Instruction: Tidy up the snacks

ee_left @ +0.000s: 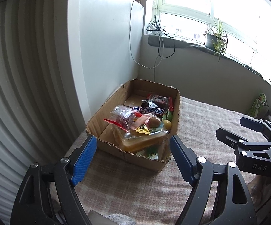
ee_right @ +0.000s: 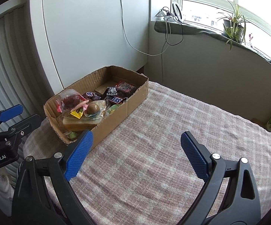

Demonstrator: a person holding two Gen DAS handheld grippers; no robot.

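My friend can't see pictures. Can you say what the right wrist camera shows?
A cardboard box full of wrapped snacks sits on a checked cloth. The right tool is open and empty near it, and the left tool shows at the left edge.

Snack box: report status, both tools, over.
Left tool open, at box front. Right tool open, empty, over blanket. Cardboard box full of snacks. Nothing blocking.

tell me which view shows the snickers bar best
The left wrist view. There the Snickers bar lies in the box with its whole name readable. In the right wrist view the bar is smaller, and another wrapper covers the first letters of its name.
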